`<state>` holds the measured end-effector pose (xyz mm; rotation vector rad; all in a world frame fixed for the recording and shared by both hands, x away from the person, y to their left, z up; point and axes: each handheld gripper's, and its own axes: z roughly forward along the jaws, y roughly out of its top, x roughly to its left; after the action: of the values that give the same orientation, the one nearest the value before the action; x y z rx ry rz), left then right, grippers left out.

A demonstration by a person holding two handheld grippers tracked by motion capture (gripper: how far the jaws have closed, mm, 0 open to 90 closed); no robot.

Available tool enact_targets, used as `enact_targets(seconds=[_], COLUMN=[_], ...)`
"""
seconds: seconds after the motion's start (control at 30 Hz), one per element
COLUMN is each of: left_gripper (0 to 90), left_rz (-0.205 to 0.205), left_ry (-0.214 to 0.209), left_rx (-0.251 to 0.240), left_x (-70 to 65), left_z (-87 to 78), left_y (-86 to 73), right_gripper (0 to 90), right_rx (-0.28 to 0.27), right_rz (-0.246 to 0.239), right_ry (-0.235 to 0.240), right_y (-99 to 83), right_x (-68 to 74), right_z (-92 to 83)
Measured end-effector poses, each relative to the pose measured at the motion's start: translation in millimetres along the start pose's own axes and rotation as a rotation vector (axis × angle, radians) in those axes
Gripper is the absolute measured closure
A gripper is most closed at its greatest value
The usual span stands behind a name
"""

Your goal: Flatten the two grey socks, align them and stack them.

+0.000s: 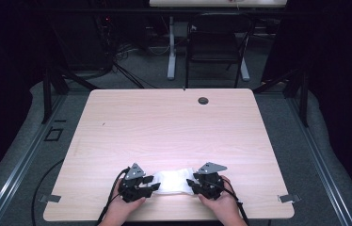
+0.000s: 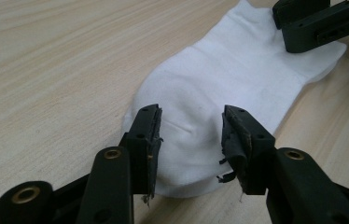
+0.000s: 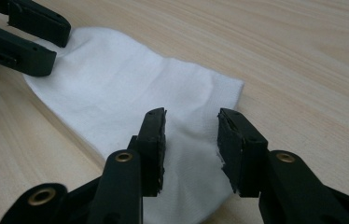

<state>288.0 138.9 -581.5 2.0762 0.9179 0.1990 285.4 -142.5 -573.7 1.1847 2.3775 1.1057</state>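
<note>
Left gripper (image 1: 151, 184): jaws apart over sock's end, nothing pinched.
Right gripper (image 1: 192, 183): same, opposite end.
Sock (image 1: 172, 181): white, flat, near desk's (image 1: 174, 127) front edge.

Sock (image 1: 172, 180) lies flat on the table (image 1: 164, 127), close to the near edge, about mid-width, long axis running left-right along that edge. Left gripper (image 1: 153, 183) sits at the sock's left end, right gripper (image 1: 190, 184) at its right end, the two facing each other across it. In each gripper view the sock end lies on the table between and under the parted jaws. Cable hole (image 1: 203, 100) near the far edge, right of centre. Chair (image 1: 216, 44) on the floor beyond the far edge.
</note>
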Motion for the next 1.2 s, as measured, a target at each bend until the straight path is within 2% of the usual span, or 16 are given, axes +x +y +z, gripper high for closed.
enact_targets(seconds=[0.1, 0.13, 0.17, 0.33, 0.5, 0.63, 0.67, 1.0, 1.2], left_gripper=[55.7, 54.9, 54.2, 51.6, 50.4, 49.9, 49.8, 49.5, 49.4], left_rz=[0.005, -0.007, -0.001, -0.030, -0.036, -0.057, -0.062, -0.079, -0.089], left_ry=[0.016, 0.009, 0.012, 0.017, 0.028, 0.046, 0.039, 0.051, 0.074], left_rx=[-0.003, -0.006, -0.008, -0.036, -0.053, -0.065, -0.072, -0.082, -0.083], left_x=[0.5, 0.8, 1.9, 5.3, 10.2, 14.4, 16.0, 23.6, 29.7], left_z=[-1.3, -1.8, -3.0, -10.6, -18.9, -25.0, -26.1, -34.7, -36.5], left_y=[0.2, 0.3, 0.7, 1.9, 2.2, 1.6, 1.3, 1.2, -0.1], right_gripper=[61.4, 61.1, 60.8, 59.1, 57.0, 56.2, 56.2, 55.6, 55.4], right_rx=[-0.014, -0.019, -0.028, -0.060, -0.086, -0.082, -0.079, -0.099, -0.086], right_rz=[0.020, 0.029, 0.036, 0.038, 0.058, 0.063, 0.062, 0.067, 0.075], right_ry=[0.003, 0.003, 0.006, -0.003, -0.004, -0.005, -0.004, -0.006, -0.025], right_y=[0.7, 1.0, 1.2, 2.1, 2.5, 2.3, 2.2, -0.2, -2.2], right_x=[-1.8, -2.2, -2.6, -5.0, -9.0, -12.3, -13.0, -14.6, -19.0], right_z=[-1.8, -3.0, -4.1, -12.4, -16.7, -20.0, -21.0, -29.3, -31.9])
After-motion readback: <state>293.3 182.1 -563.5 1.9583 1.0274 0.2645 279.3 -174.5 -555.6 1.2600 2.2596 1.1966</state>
